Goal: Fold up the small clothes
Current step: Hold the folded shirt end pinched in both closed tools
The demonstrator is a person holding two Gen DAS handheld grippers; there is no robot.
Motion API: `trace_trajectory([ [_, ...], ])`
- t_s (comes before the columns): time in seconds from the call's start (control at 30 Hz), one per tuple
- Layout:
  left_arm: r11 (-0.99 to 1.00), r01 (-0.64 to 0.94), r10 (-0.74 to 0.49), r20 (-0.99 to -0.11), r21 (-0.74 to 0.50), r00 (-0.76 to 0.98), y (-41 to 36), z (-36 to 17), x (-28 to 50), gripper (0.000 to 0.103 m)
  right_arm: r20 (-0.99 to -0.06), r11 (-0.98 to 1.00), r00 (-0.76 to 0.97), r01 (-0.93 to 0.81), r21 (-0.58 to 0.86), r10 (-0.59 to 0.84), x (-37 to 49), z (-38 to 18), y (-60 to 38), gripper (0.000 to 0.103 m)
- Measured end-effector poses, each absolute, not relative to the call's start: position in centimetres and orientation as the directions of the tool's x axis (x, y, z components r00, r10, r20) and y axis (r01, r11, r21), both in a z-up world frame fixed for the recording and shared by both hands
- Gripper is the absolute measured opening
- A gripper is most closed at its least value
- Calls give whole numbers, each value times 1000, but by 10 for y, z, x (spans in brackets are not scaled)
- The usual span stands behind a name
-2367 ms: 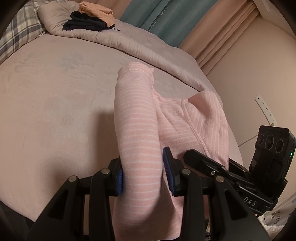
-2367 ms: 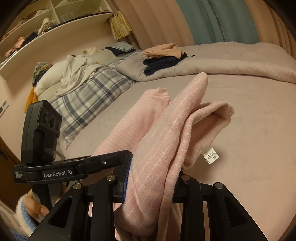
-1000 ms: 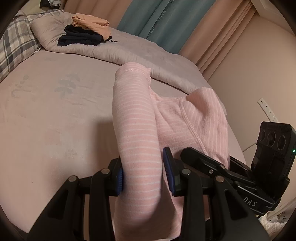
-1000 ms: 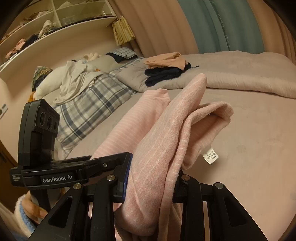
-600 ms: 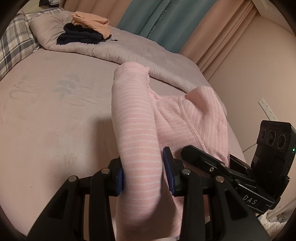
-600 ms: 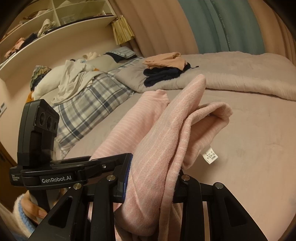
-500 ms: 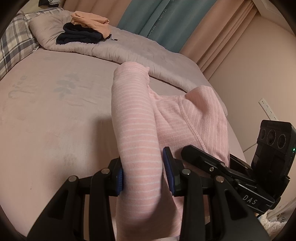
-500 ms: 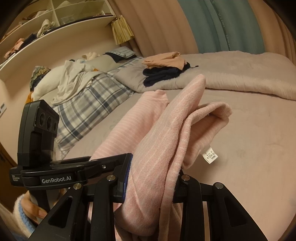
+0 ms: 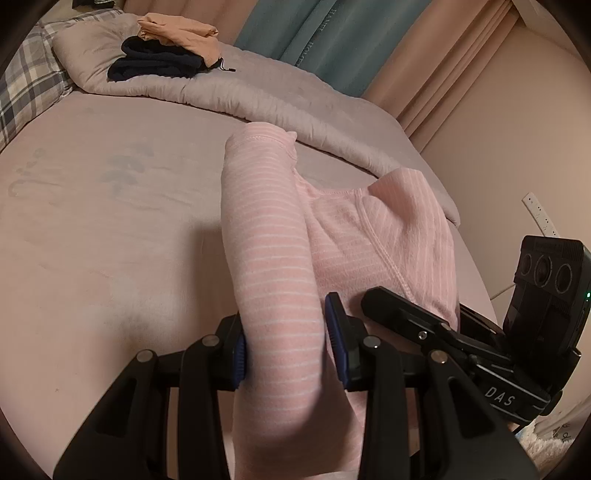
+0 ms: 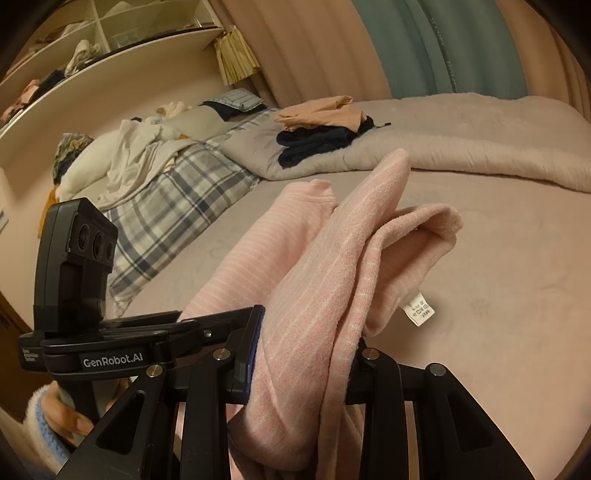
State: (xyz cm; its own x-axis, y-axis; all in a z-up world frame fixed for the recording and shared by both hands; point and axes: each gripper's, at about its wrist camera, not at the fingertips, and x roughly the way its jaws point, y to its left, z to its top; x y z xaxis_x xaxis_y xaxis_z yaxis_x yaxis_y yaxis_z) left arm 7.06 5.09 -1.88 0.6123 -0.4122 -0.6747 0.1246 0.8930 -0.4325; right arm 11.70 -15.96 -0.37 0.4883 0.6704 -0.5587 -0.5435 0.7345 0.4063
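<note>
Two grippers, left (image 9: 284,345) and right (image 10: 303,354), each clamp the pink striped garment (image 9: 266,251), held bunched above the bed (image 9: 92,229). Carrying step, apparently; next, lay it flat before folding.

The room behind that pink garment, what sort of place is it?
Most likely a home bedroom: a wide bed with a plaid pillow, folded clothes on a rolled duvet, and curtains behind.

A pale mauve bed (image 9: 96,229) spreads ahead of the claw. Far ahead lies a rolled grey duvet (image 9: 266,99) bearing folded navy clothes (image 9: 155,66) topped by a peach garment (image 9: 177,31); teal curtains (image 9: 314,40) hang behind. A plaid pillow (image 10: 173,195) lies ahead-left.
</note>
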Motion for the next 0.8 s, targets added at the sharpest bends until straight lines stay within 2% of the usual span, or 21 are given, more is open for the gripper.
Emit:
trace_trajectory([
  [0.8, 891, 107, -417, -702, -441, 577, 55, -48, 116, 35, -589, 747, 471, -514, 422, 657, 155, -30, -155, 34],
])
